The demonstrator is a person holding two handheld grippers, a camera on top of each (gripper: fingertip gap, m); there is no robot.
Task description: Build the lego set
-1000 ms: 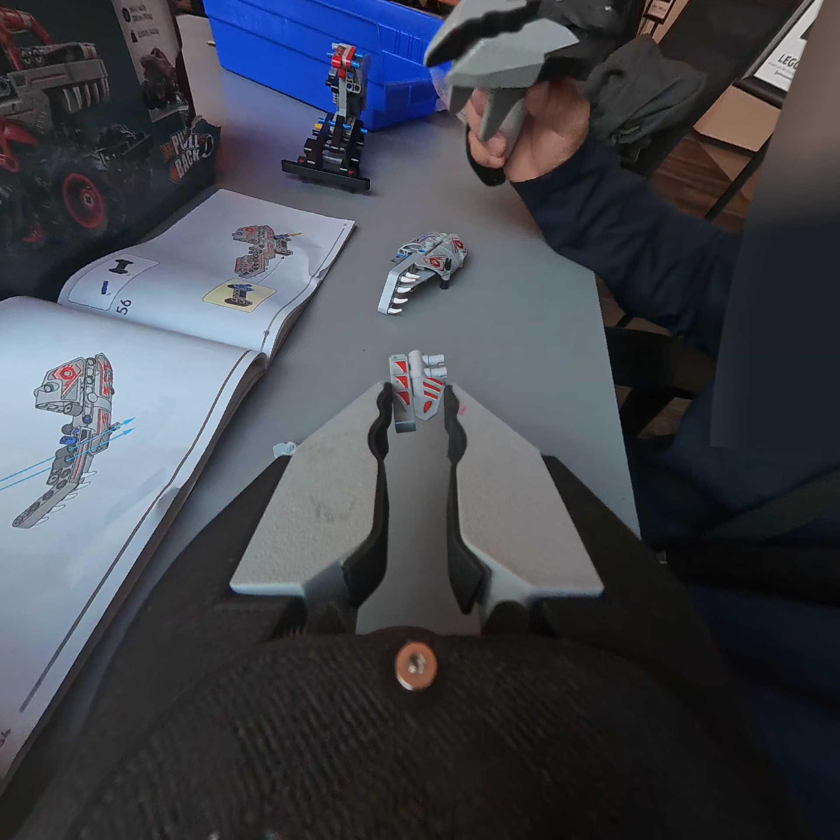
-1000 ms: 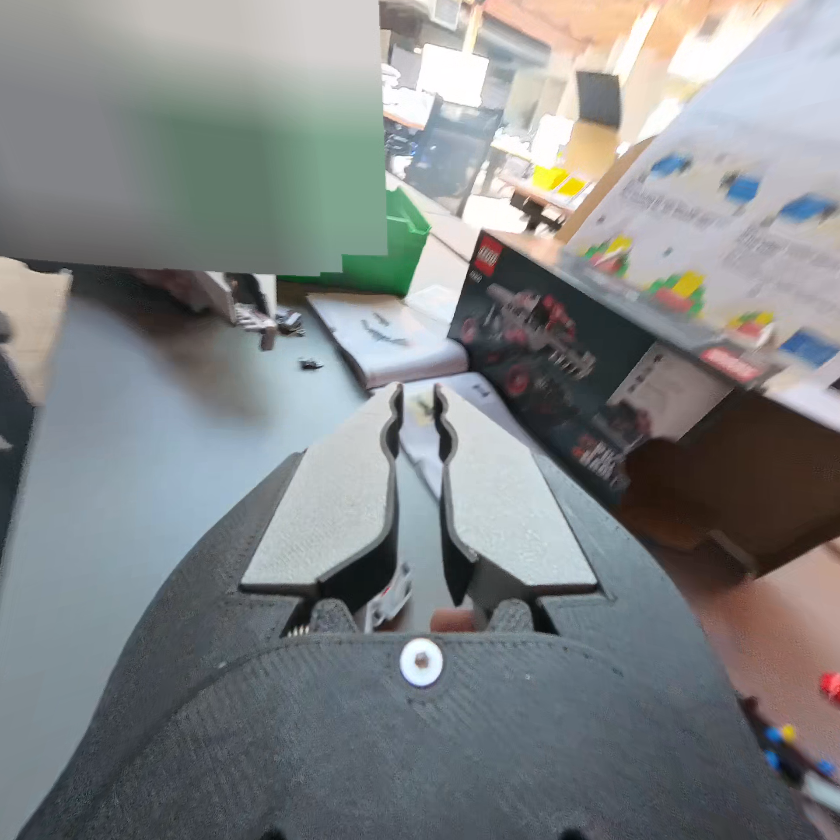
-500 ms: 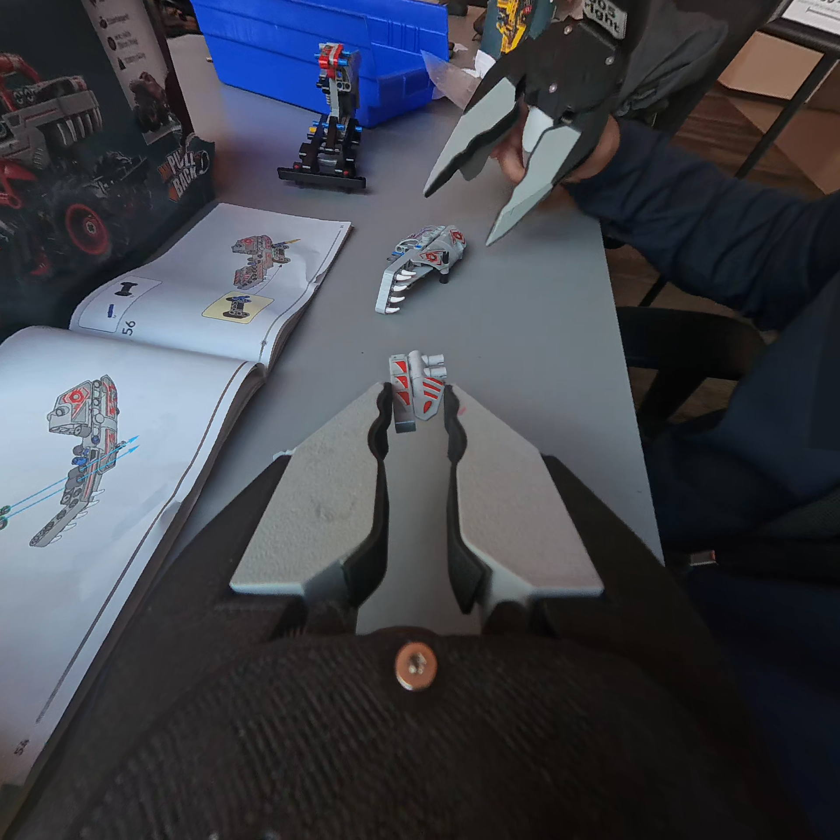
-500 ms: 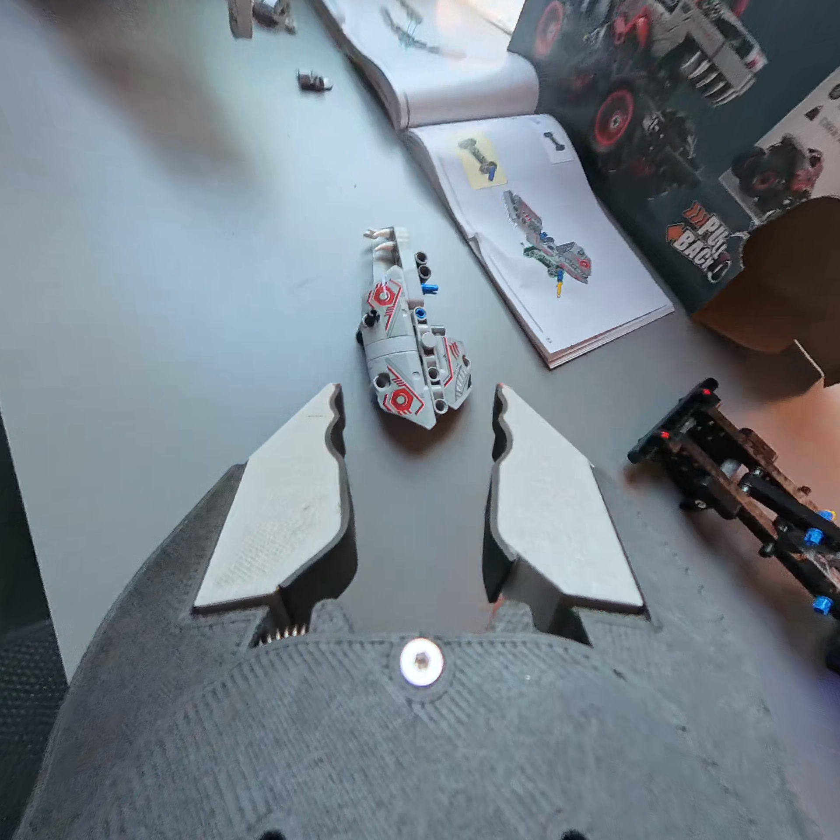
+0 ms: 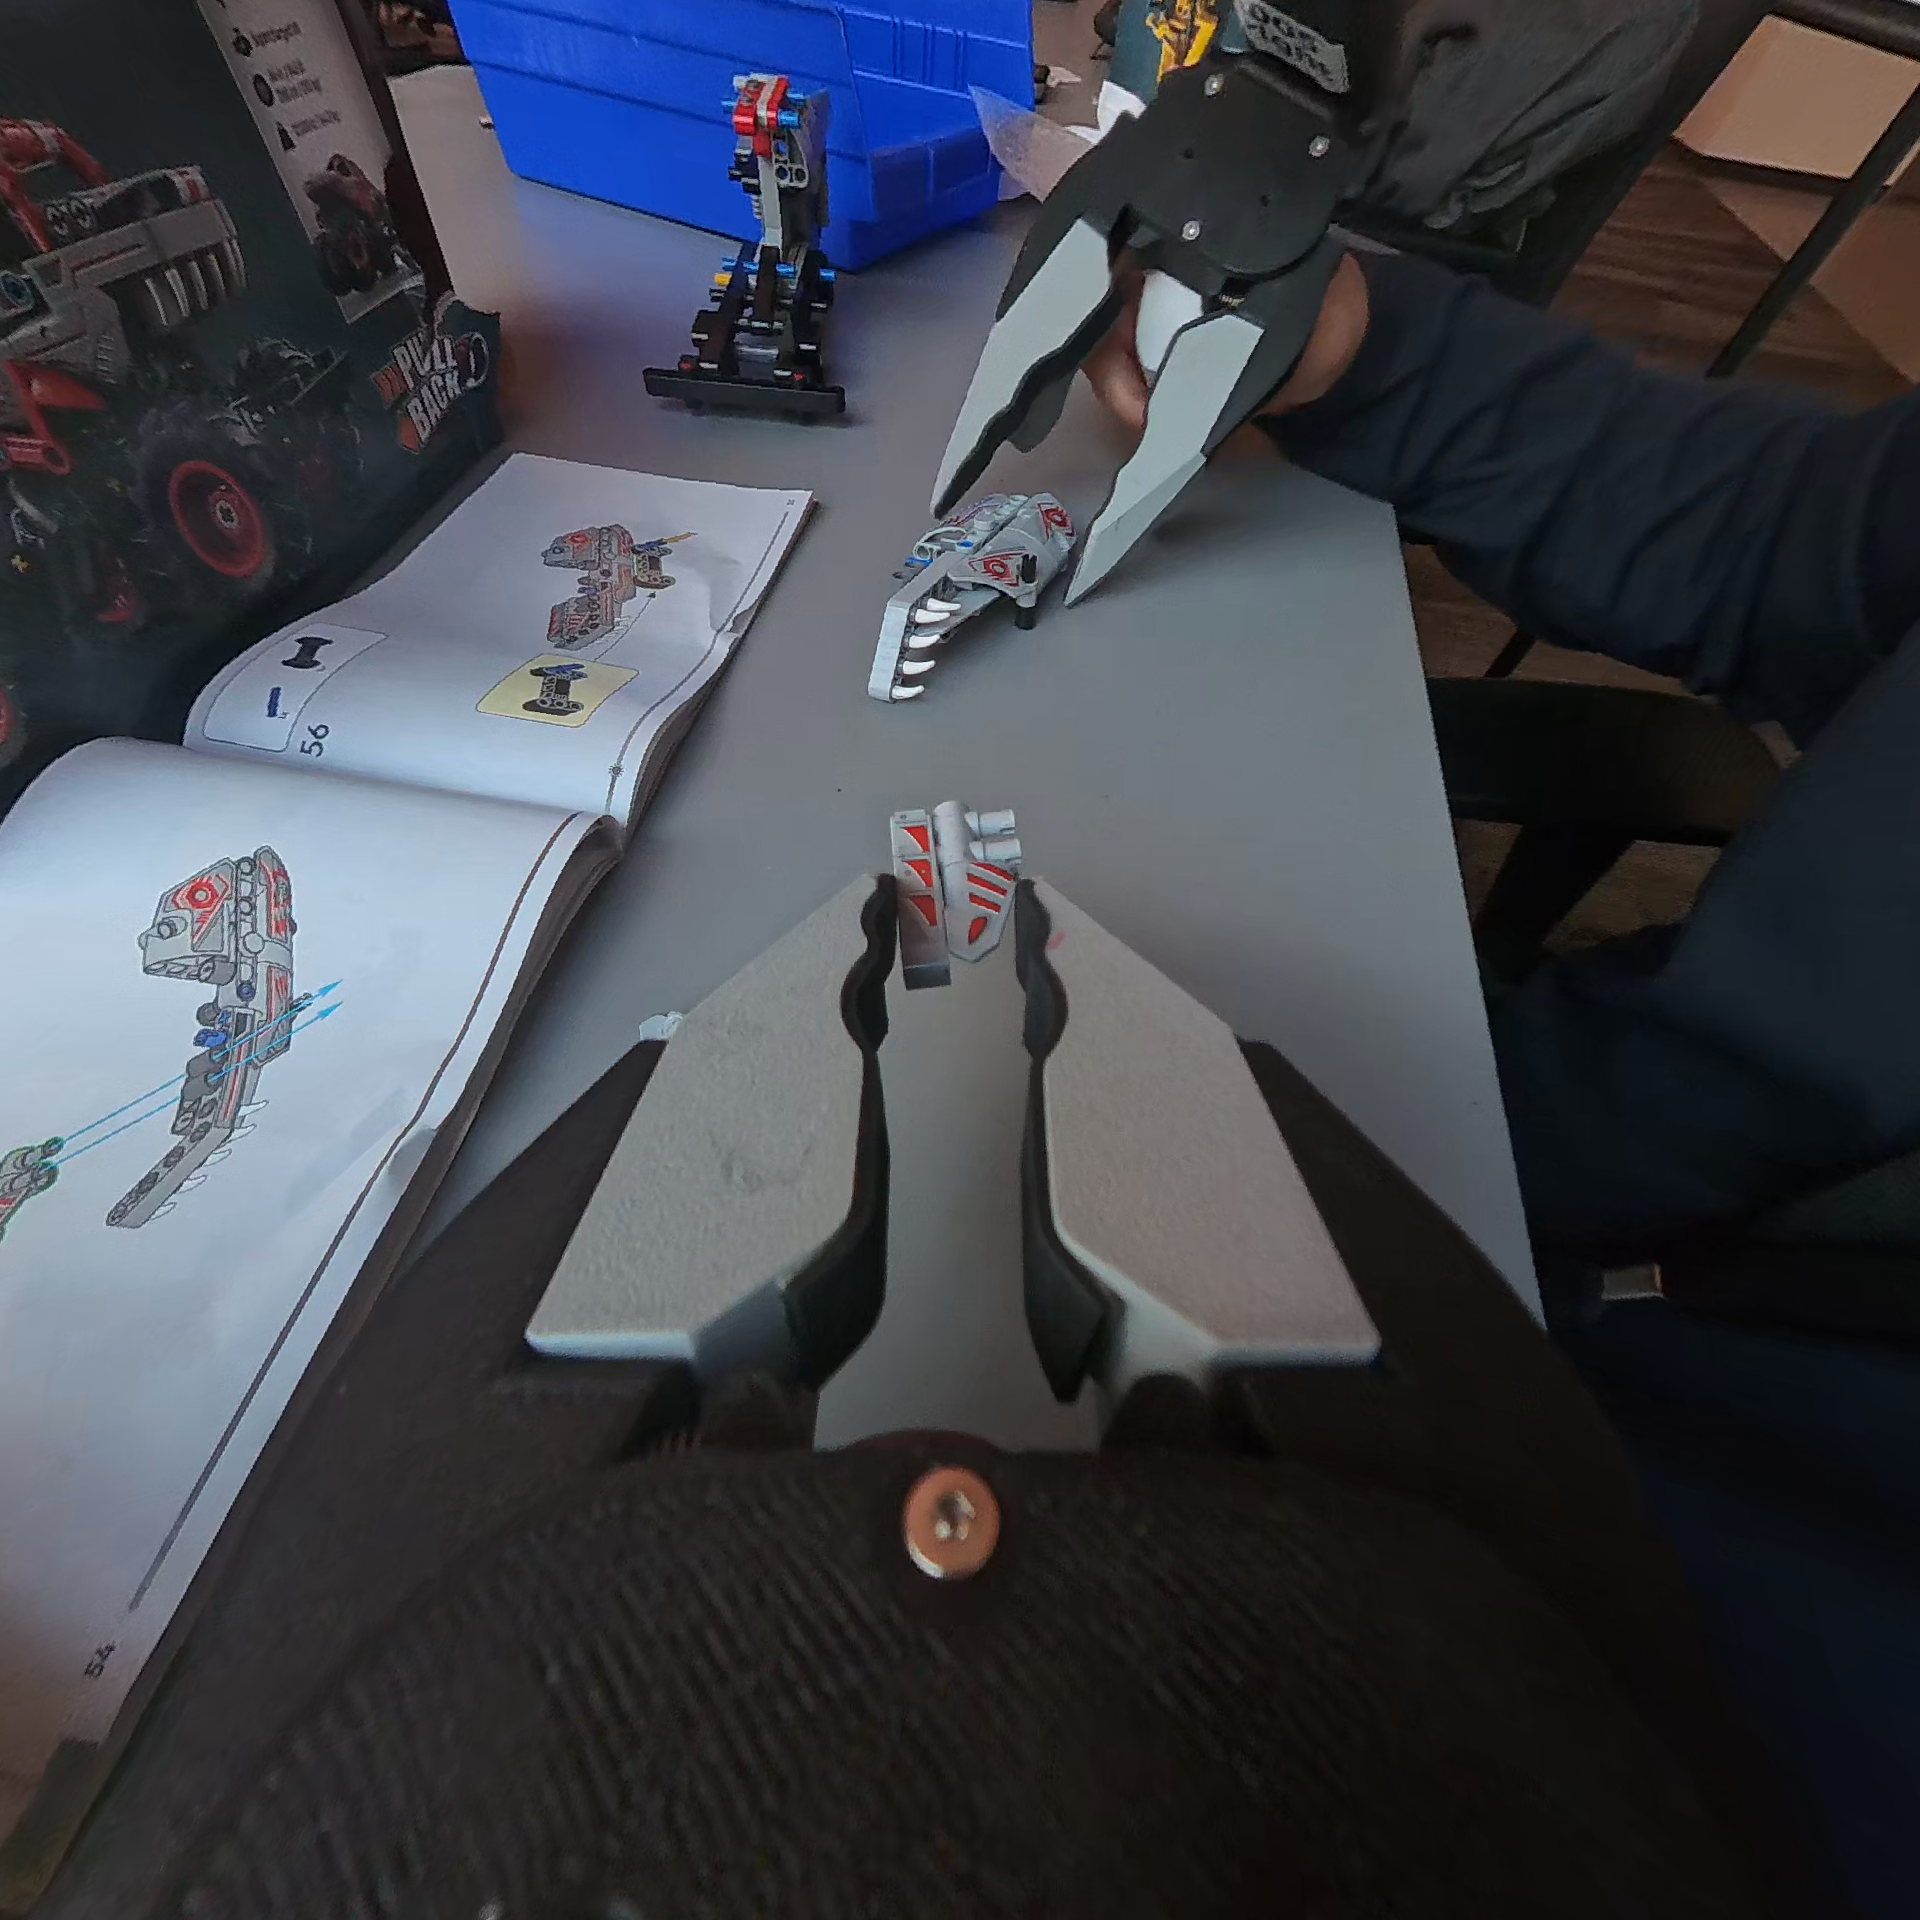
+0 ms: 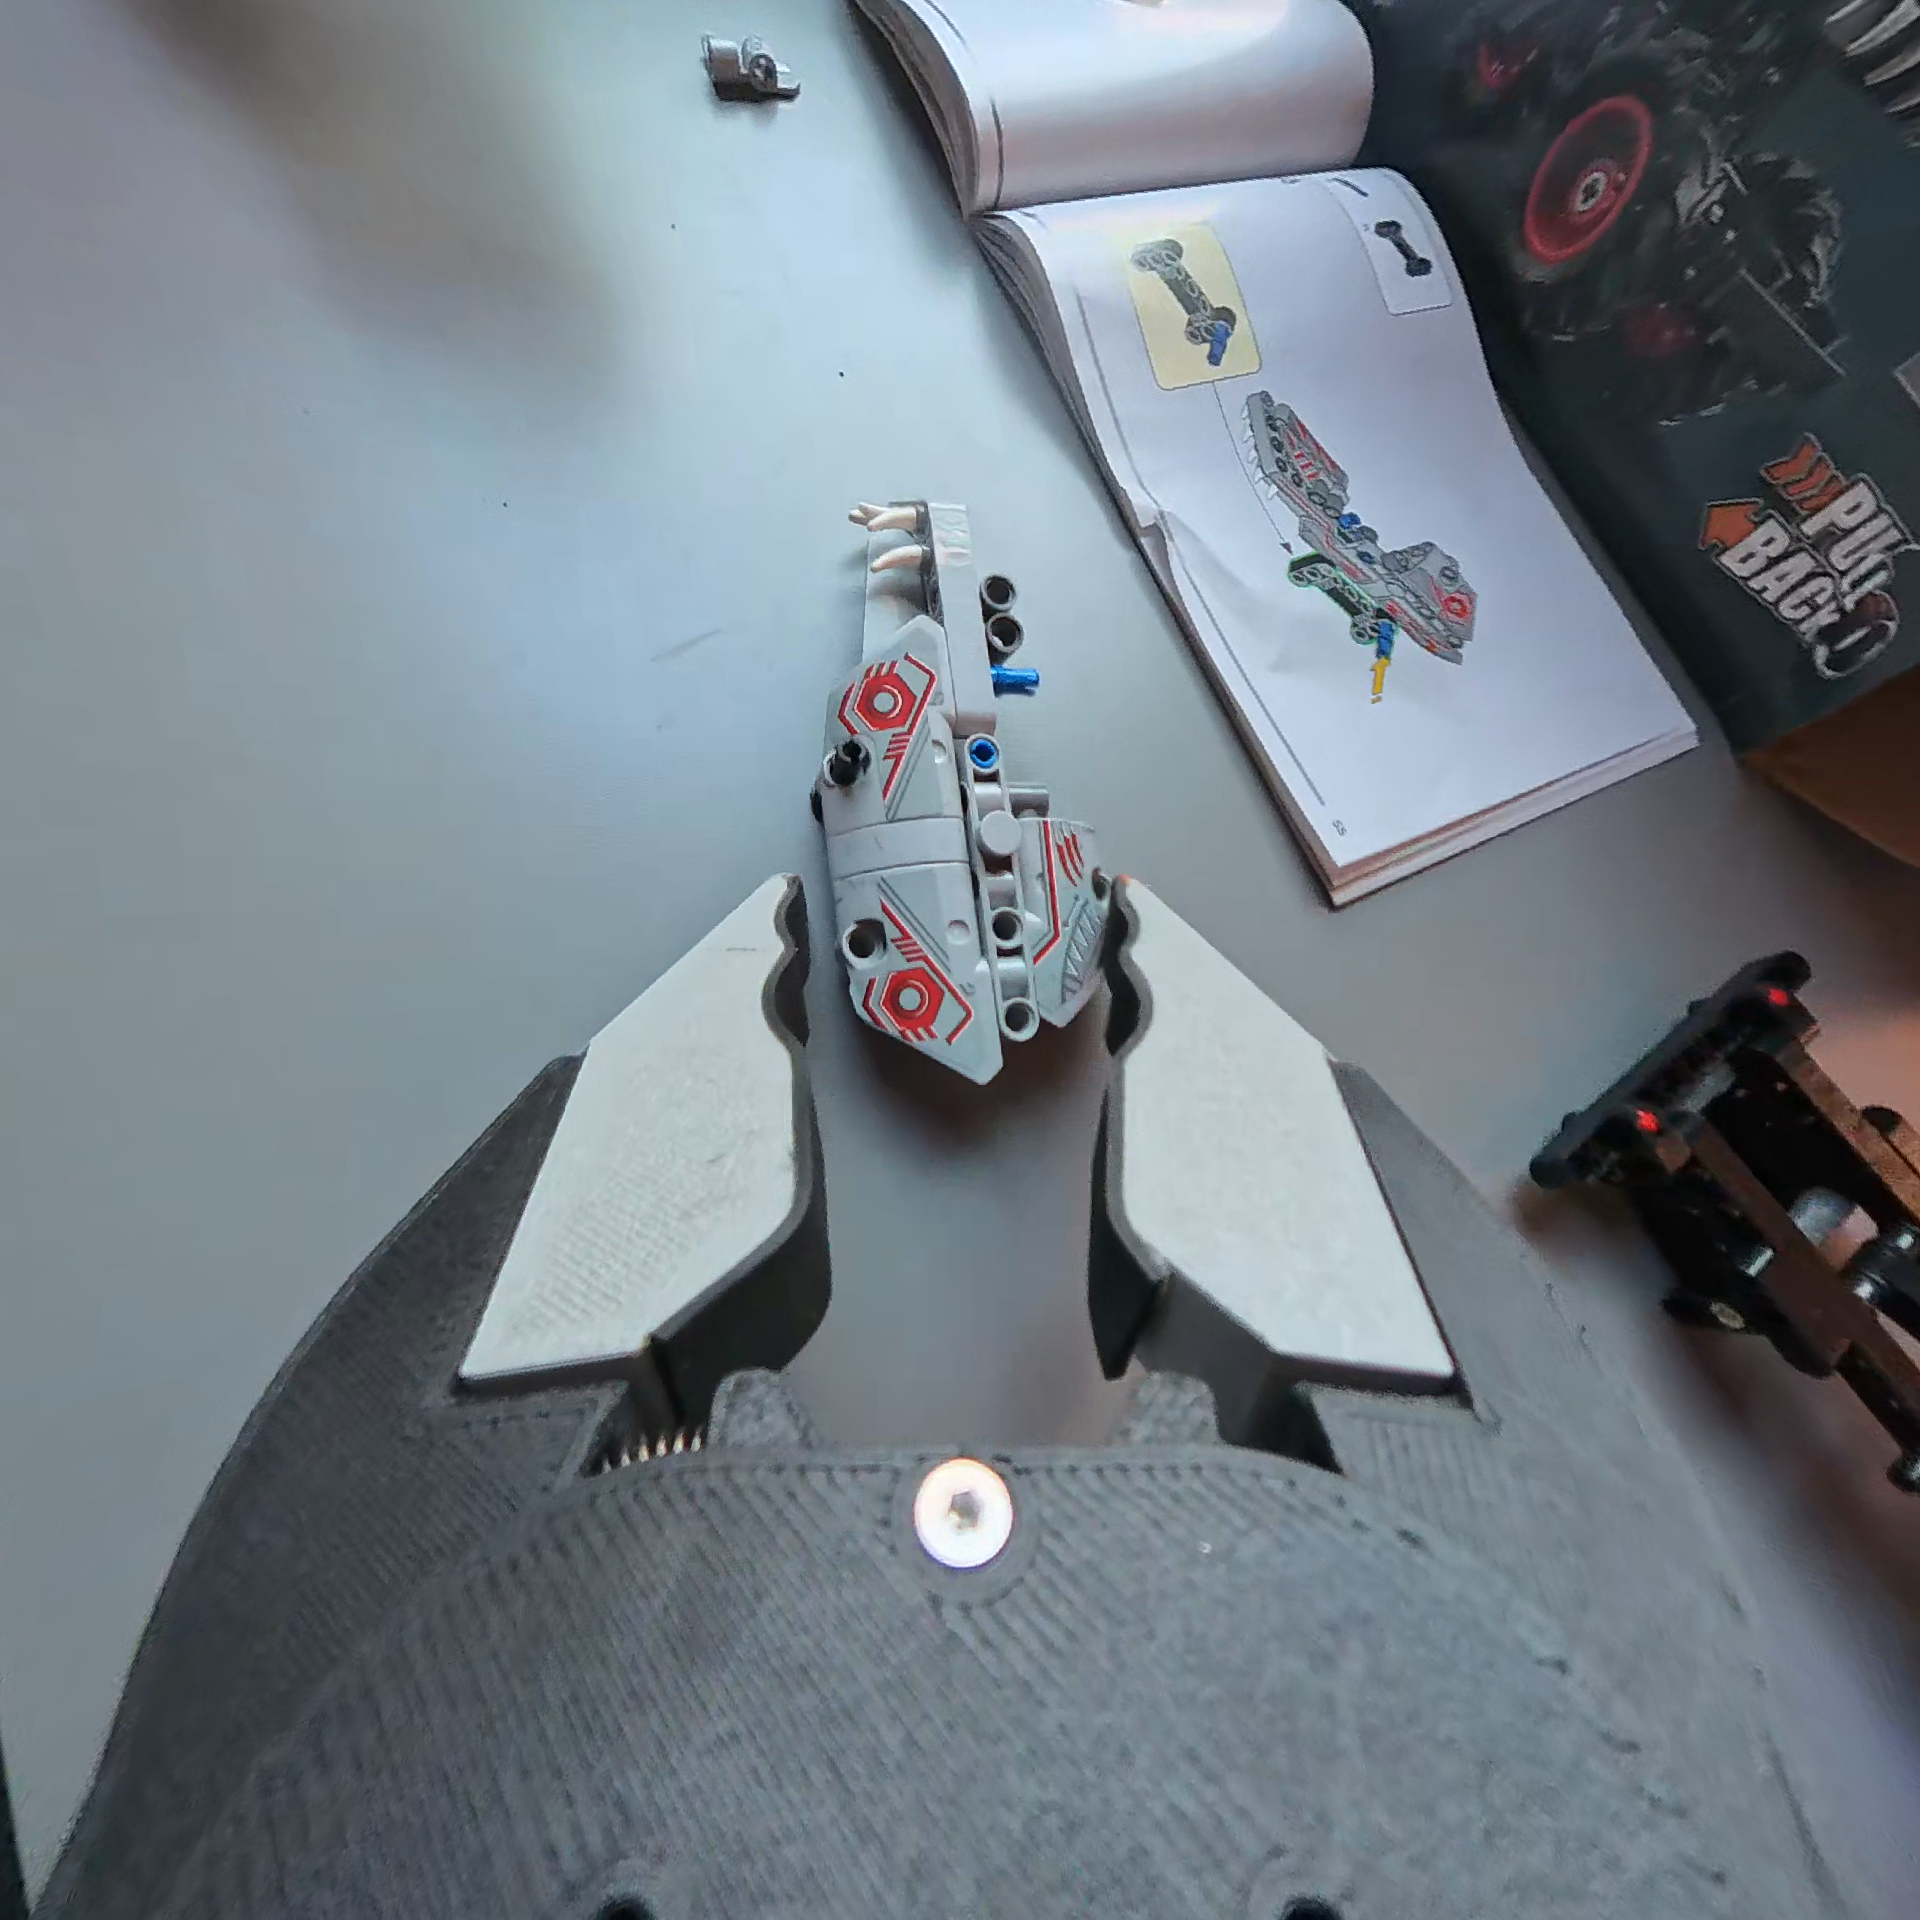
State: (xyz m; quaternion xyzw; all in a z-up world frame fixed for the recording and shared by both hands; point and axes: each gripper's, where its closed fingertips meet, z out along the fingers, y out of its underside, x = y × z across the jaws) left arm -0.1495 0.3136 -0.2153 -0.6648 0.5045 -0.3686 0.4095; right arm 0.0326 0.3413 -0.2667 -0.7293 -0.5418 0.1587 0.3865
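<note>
Build partway through, judging by loose sub-assemblies.

Left gripper (image 5: pixel 951 914): jaws narrow, clamped on small grey-and-red stickered plastic panel module (image 5: pixel 951 883), held above grey tabletop (image 5: pixel 1195 790).

Right gripper (image 6: pixel 956 935): jaws wide, straddling wide rear end of long grey Technic side piece with red decals and white teeth (image 6: pixel 935 831), lying flat on table. Right fingertip looks touching or just beside its edge, left one apart; nothing gripped yet.

Done: toothed side piece, small module, black chassis frame with blue pins and red top (image 5: pixel 764 260) standing upright near blue plastic bin (image 5: pixel 727 114).

Left, likely: grab side piece, join module to it, mount on chassis.

Around: open paper instruction booklet (image 5: pixel 499 634), dark product box with truck artwork (image 5: pixel 156 312), stray small grey part (image 6: pixel 748 73) far off. Nothing blocking the grasp; protruding blue pin (image 6: pixel 1013 678) on booklet side, clear of fingers.
</note>
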